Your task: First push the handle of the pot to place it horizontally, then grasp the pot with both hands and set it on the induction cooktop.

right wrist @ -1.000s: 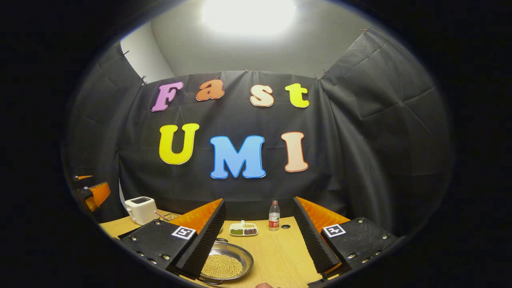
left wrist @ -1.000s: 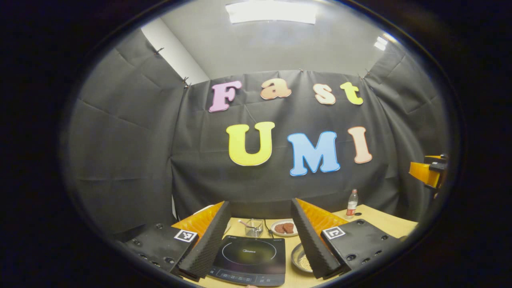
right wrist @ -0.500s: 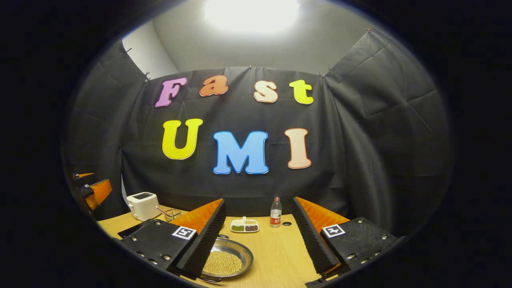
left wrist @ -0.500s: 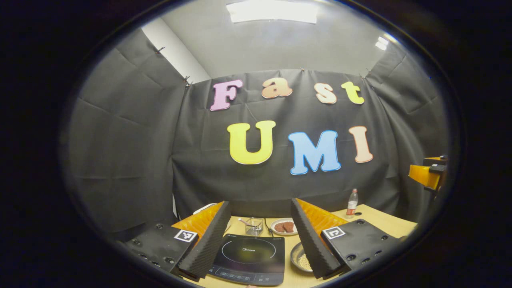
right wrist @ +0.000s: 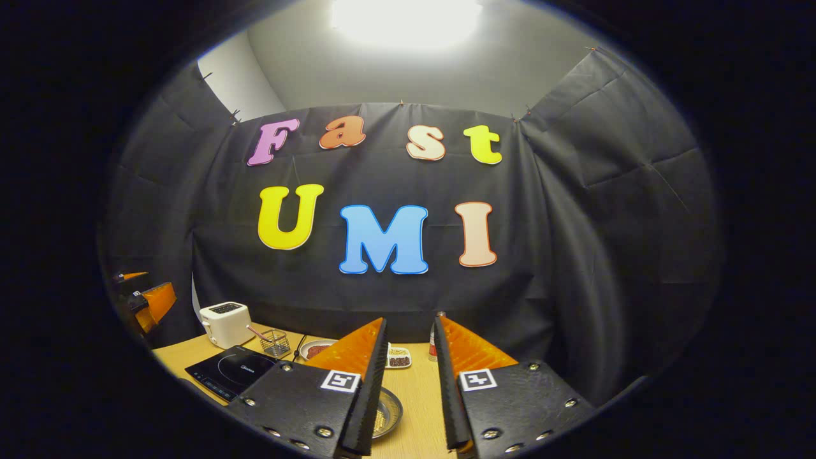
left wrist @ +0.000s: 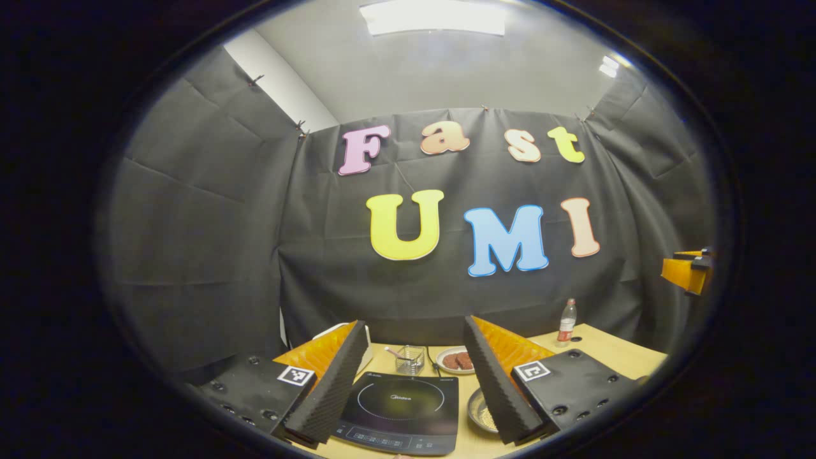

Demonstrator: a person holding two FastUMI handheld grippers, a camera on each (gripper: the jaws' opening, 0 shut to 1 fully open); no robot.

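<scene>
Both cameras sit above the near edge of the light wooden desk (left wrist: 612, 349) and face the booth's back wall, tilted up enough that the ceiling light fills the top of each frame and the desk lies low. The left gripper view looks over the left hand-held gripper (left wrist: 414, 376) onto the flat black induction cooktop (left wrist: 403, 408) at bottom centre, close below. The right gripper view looks over the right hand-held gripper (right wrist: 411, 382) from farther right, with that cooktop (right wrist: 231, 368) at lower left. Both share the cooktop, the small wire basket (left wrist: 409, 359) (right wrist: 275, 342) and the clear plastic bottle (left wrist: 566, 322).
</scene>
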